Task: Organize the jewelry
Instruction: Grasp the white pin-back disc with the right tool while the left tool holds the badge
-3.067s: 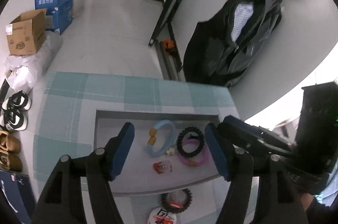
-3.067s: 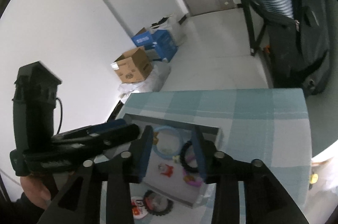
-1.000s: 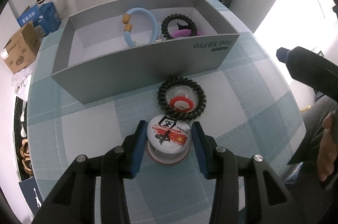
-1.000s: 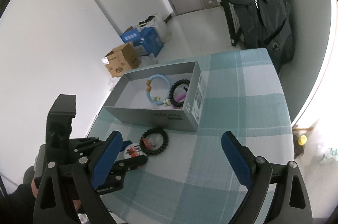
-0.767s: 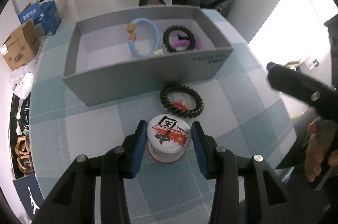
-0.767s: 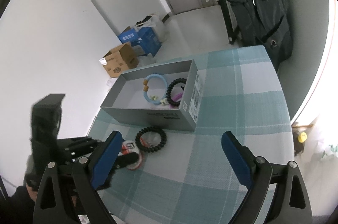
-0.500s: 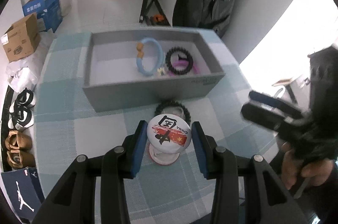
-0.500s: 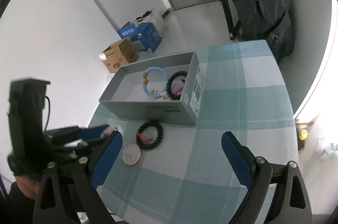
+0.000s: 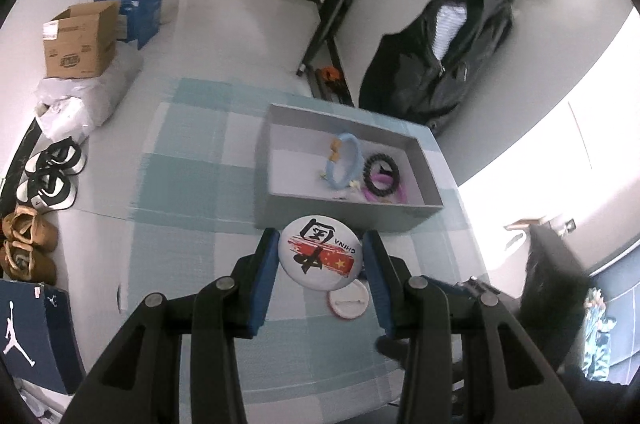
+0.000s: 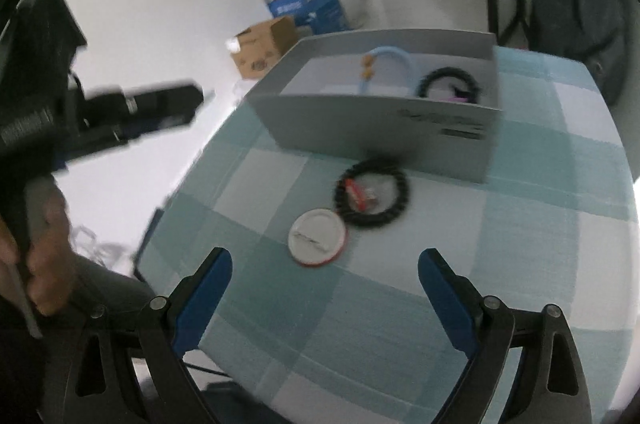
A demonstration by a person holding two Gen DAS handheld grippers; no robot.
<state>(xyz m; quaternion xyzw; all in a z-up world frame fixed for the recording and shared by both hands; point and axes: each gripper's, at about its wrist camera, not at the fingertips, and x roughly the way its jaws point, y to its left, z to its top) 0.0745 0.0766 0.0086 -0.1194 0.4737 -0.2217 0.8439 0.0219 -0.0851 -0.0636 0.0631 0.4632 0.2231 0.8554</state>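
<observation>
My left gripper is shut on a round white badge with a red flag print, held high above the table in front of the grey box. The box holds a light blue bracelet, a black beaded bracelet and a pink one. My right gripper is open and empty, low over the table. Ahead of it lie a second white badge, back side up, and a black coil hair tie around a small red item. The box shows beyond them.
The table has a teal checked cloth. On the floor are cardboard boxes, shoes and a coat rack with a dark jacket. The left gripper's handle and the hand holding it show in the right wrist view.
My left gripper shut on the top badge and lifted it well above the table, leaving the second badge lying there. My right gripper came down close to the table toward the hair tie.
</observation>
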